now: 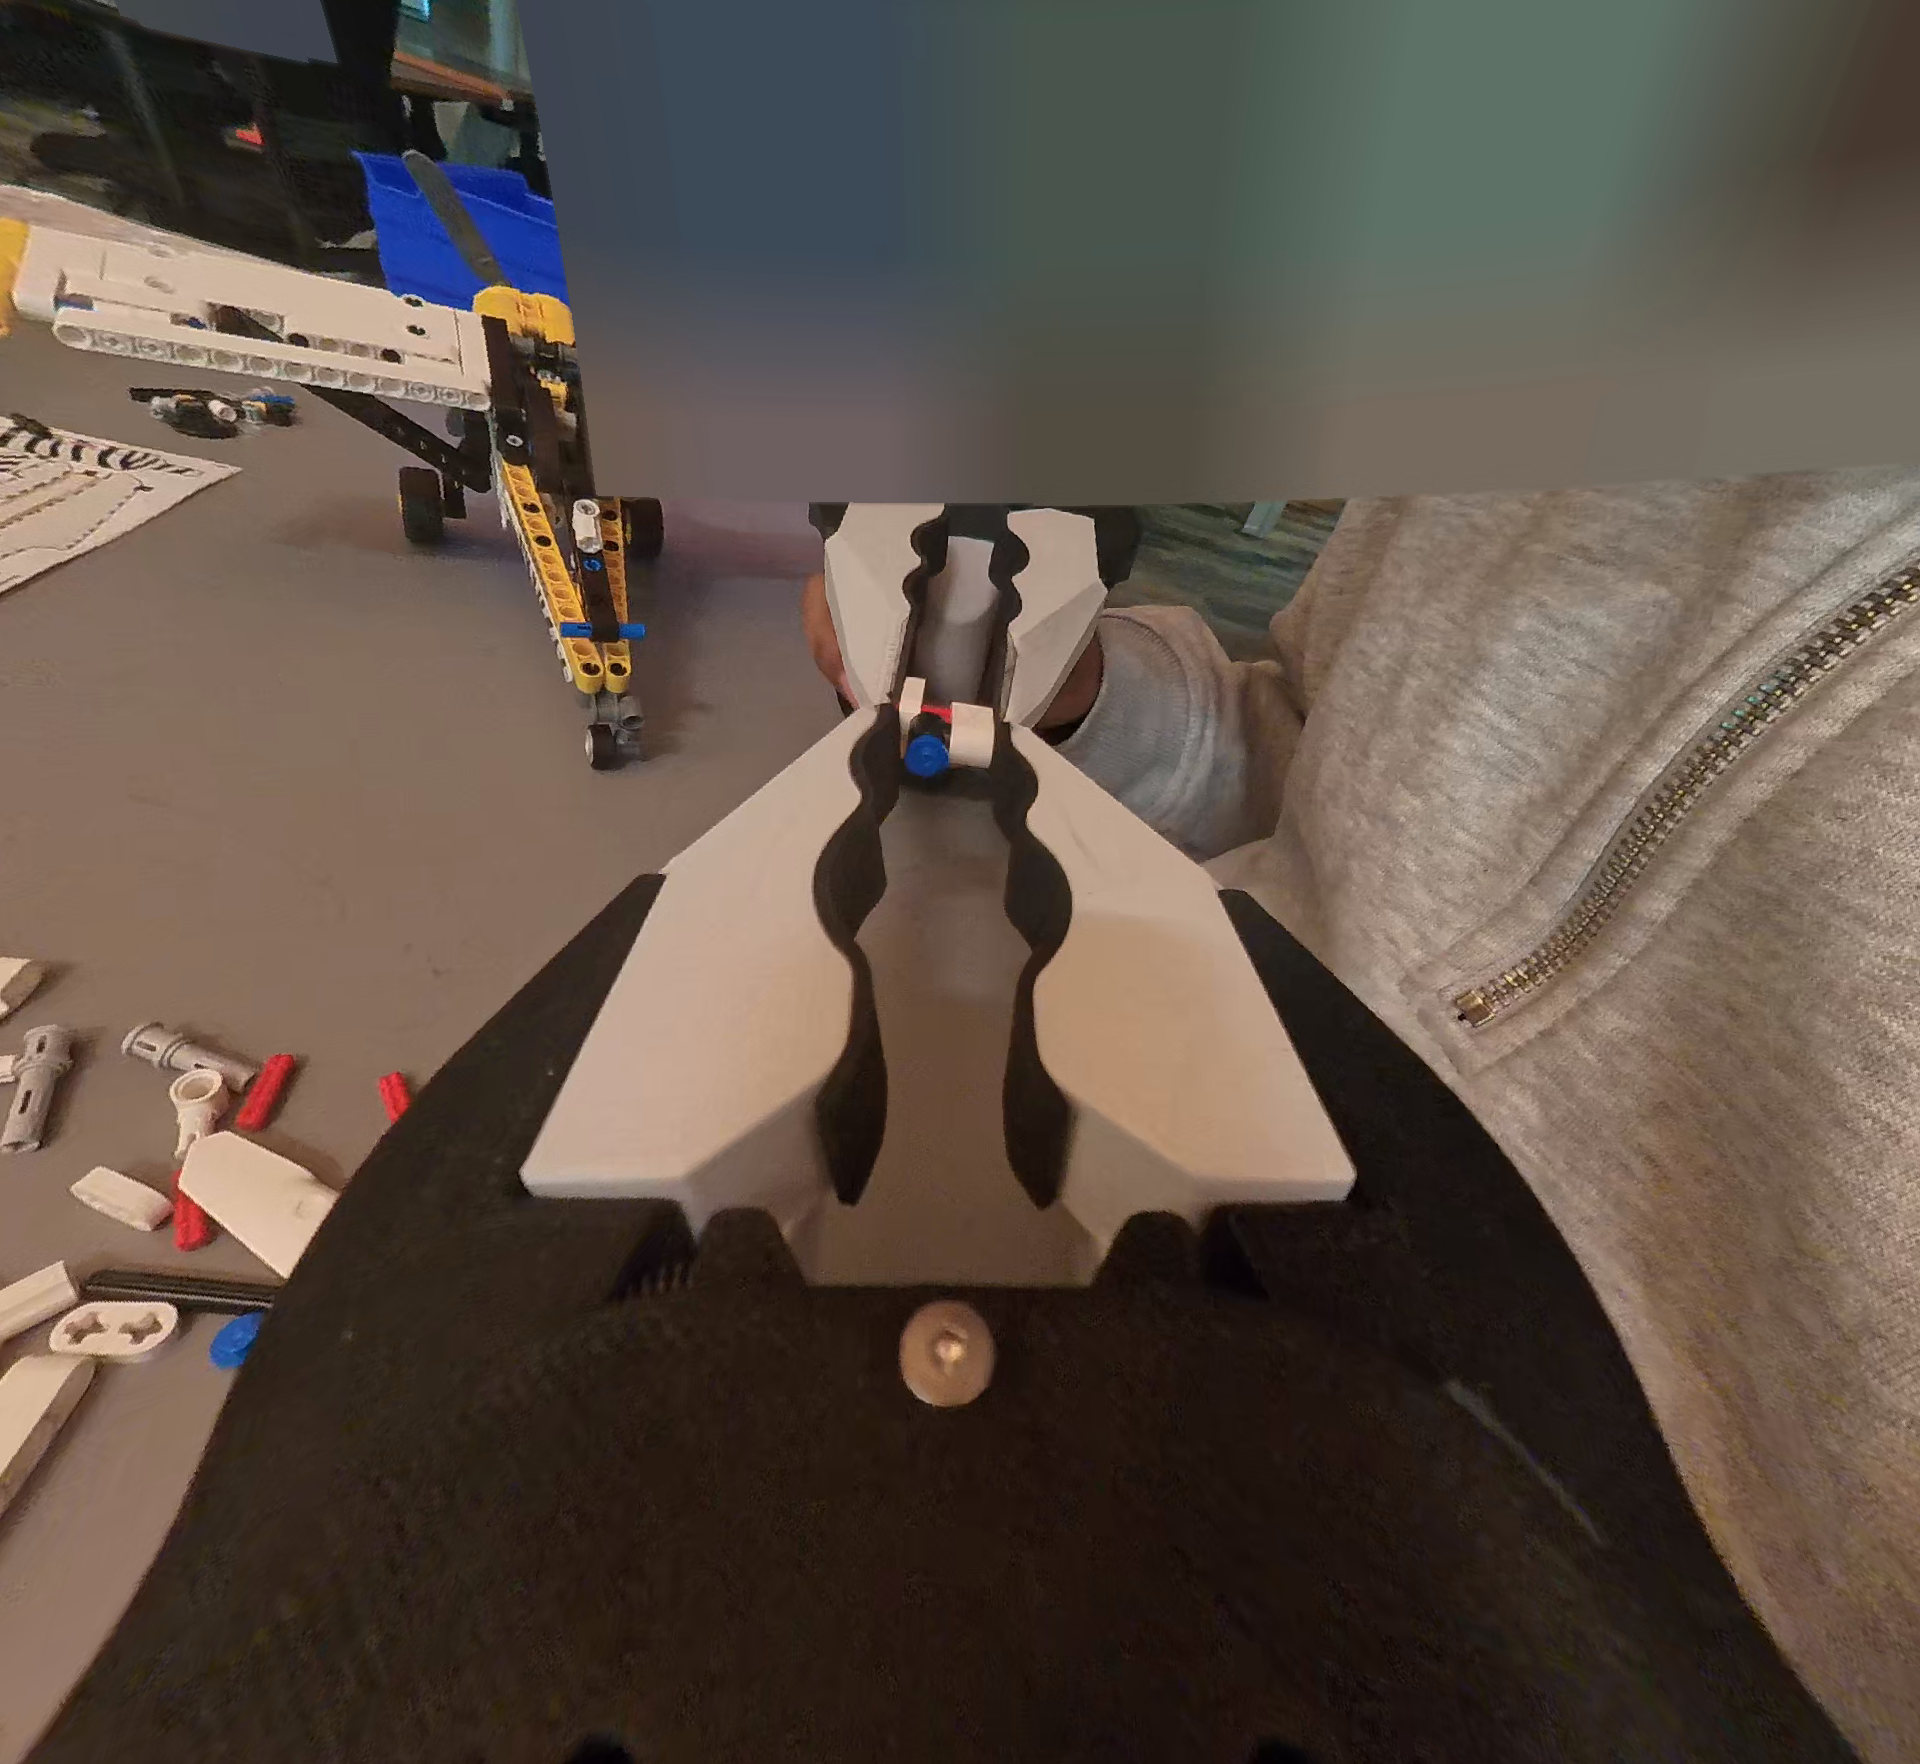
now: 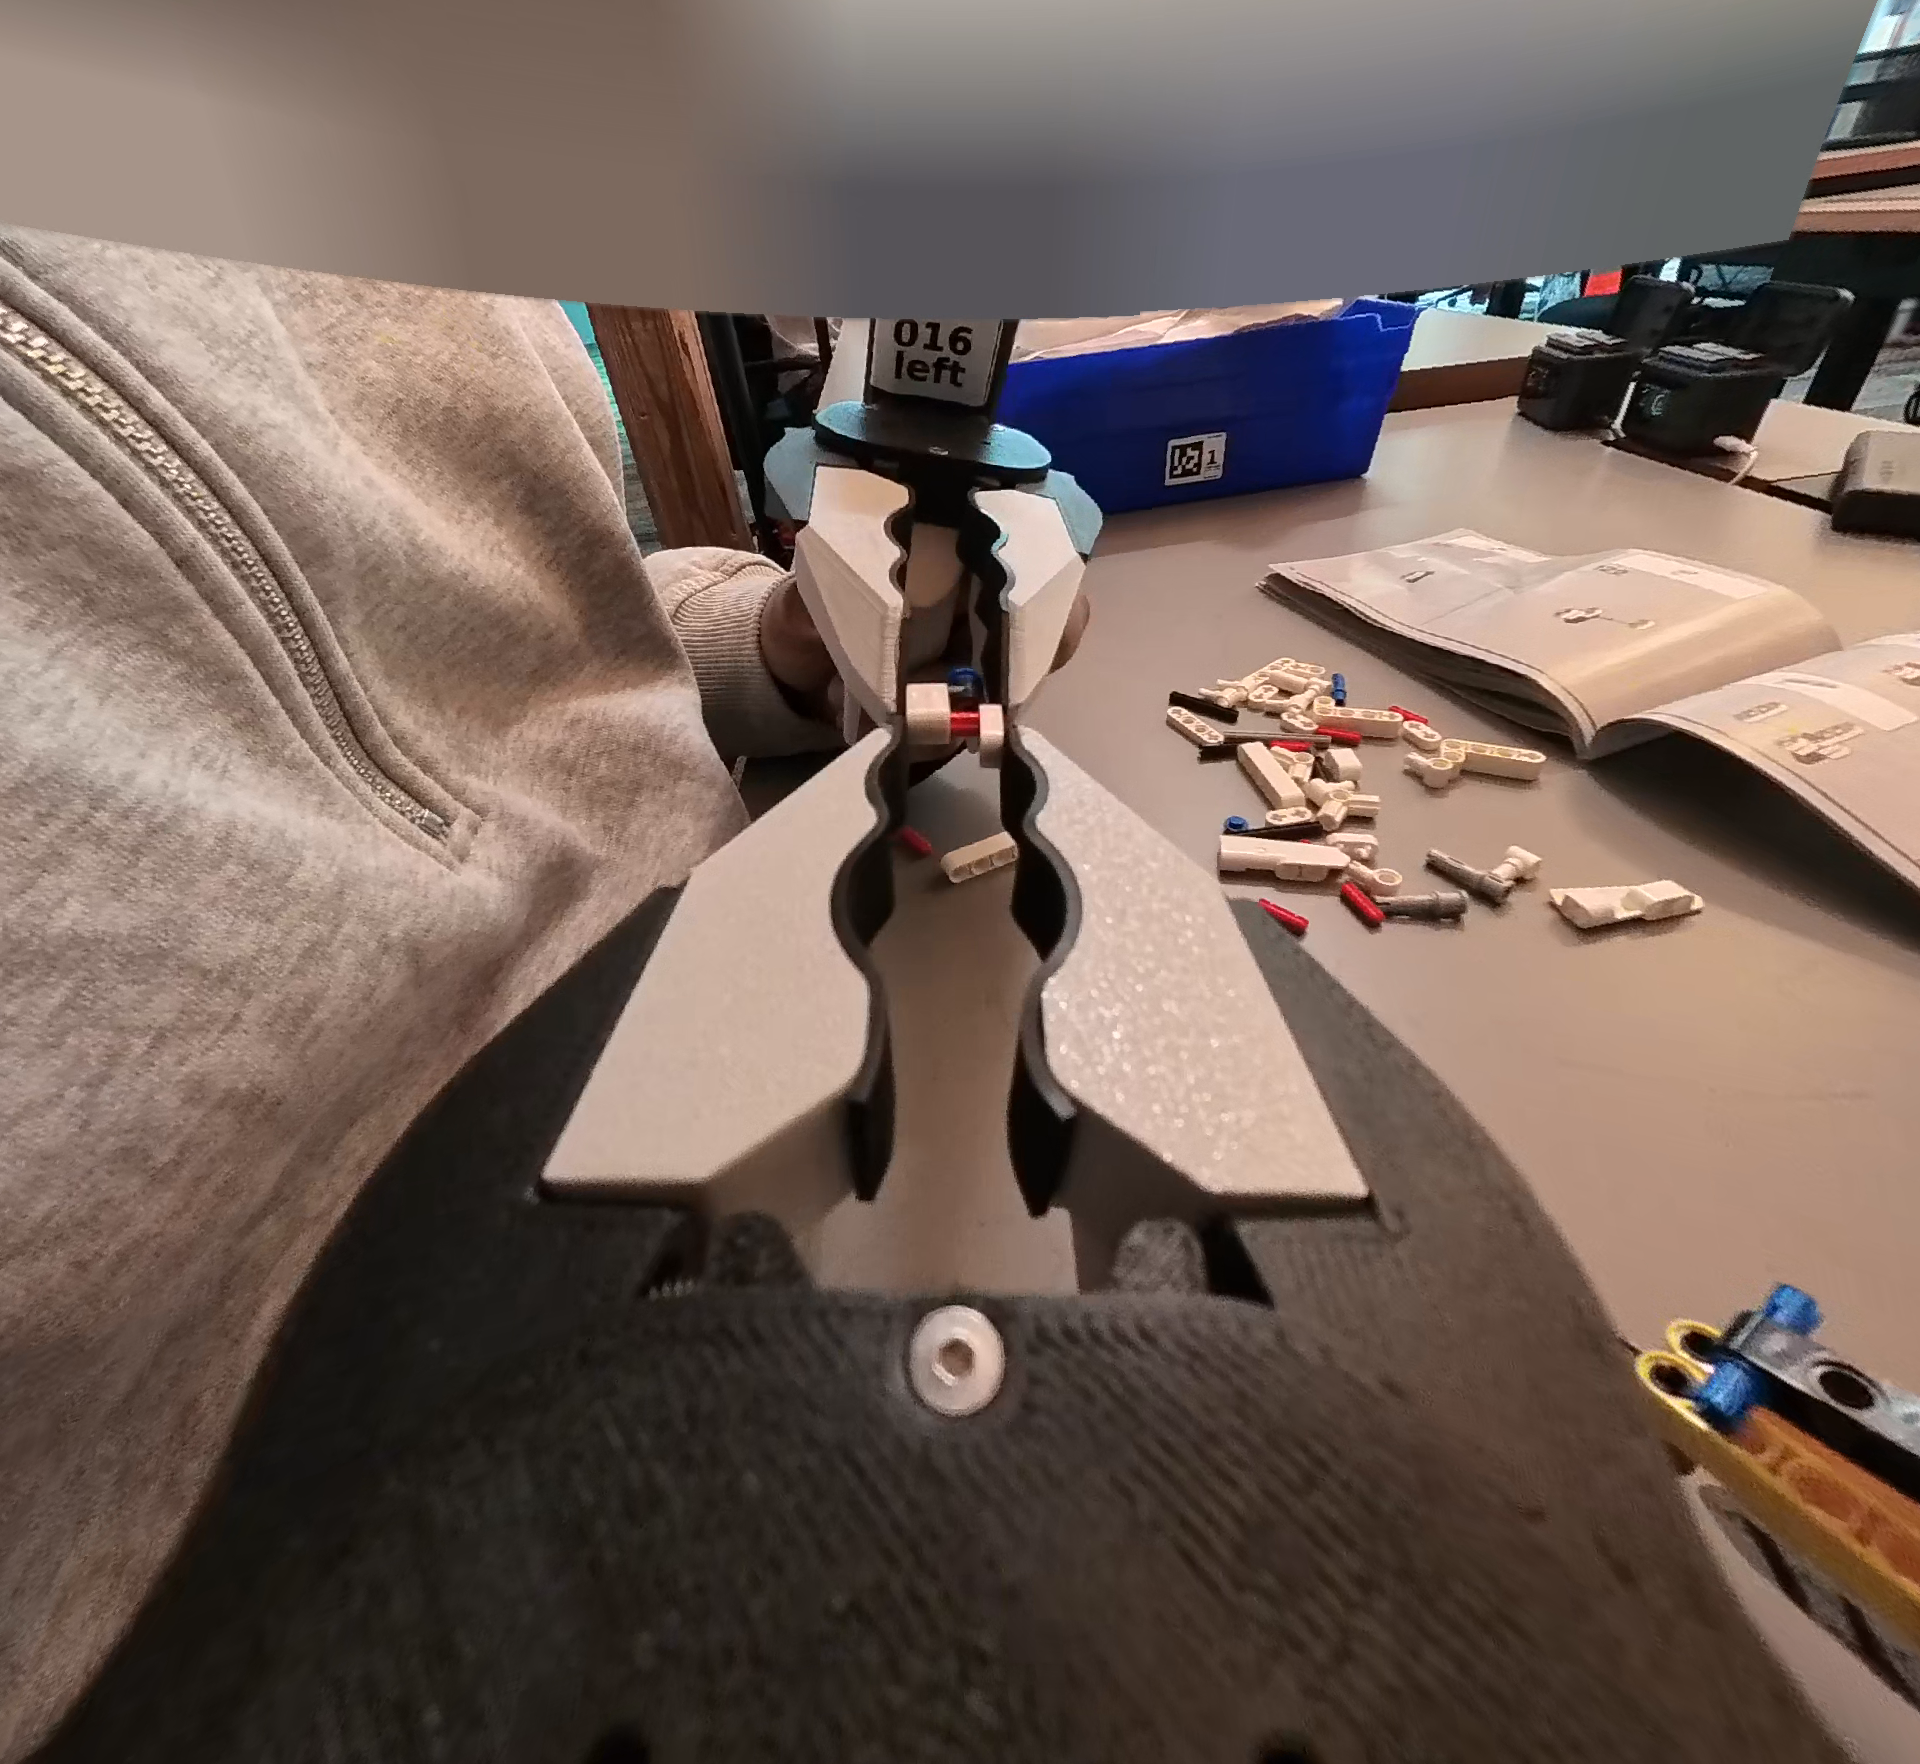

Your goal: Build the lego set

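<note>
A: You have both grippers tip to tip in mid-air above the counter (image 2: 1455, 1143), in front of your grey hoodie (image 1: 1558, 779). The left gripper (image 1: 940, 738) is closed on a small sub-assembly (image 1: 940, 727): two white connectors on a red axle, with a blue pin at its near end. The right gripper (image 2: 951, 738) pinches the same piece from the opposite side.

B: So how do I seat it cleanly?

A: I'd say keep the two grippers in line along the red axle, push straight, and don't twist; the piece is tiny and could pop out sideways.

B: And what's on hand?

A: One partly built model (image 1: 499, 426), yellow, white and black, standing on its wheels away from the grippers. One open instruction booklet (image 2: 1558, 634). One blue bin (image 2: 1226, 405) at the back. One scattered pile of loose parts (image 2: 1340, 779), mostly white, with at least five red axles visible from the right wrist; an exact total I can't give you.
</note>
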A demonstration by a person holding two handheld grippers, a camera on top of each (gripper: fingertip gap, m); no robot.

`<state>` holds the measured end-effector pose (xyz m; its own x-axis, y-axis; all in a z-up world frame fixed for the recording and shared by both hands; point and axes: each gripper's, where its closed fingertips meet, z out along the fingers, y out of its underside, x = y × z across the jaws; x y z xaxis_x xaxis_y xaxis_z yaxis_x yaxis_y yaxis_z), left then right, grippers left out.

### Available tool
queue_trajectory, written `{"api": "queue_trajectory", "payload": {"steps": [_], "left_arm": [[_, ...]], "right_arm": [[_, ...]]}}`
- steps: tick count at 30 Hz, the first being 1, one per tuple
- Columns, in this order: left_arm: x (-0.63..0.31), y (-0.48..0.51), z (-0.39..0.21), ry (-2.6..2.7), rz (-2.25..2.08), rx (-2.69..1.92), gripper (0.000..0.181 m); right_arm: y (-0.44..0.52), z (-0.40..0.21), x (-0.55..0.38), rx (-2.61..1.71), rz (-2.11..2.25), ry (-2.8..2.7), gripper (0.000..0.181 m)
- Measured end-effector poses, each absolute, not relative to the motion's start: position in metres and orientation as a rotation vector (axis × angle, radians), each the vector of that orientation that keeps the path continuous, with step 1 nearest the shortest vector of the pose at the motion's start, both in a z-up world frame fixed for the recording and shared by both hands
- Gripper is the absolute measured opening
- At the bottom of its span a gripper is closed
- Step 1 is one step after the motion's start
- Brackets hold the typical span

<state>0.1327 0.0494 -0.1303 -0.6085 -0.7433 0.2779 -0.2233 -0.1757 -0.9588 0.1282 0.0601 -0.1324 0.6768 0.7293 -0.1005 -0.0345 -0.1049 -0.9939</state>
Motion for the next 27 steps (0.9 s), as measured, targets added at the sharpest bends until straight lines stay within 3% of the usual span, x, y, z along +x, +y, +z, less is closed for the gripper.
{"api": "queue_trajectory", "payload": {"steps": [14, 16, 27], "left_arm": [[0.1329, 0.0511, -0.1307, 1.708, -1.825, -1.108, 0.015], [0.1326, 0.0511, -0.1303, 1.707, -1.832, -1.107, 0.015], [0.1316, 0.0499, -0.1314, 1.717, -1.854, -1.117, 0.015]], "right_arm": [[0.0617, -0.1314, 0.1292, -1.543, 0.669, -0.591, 0.016], [0.0637, -0.1303, 0.1315, -1.533, 0.63, -0.579, 0.023], [0.0603, -0.1312, 0.1285, -1.522, 0.598, -0.617, 0.016]]}}
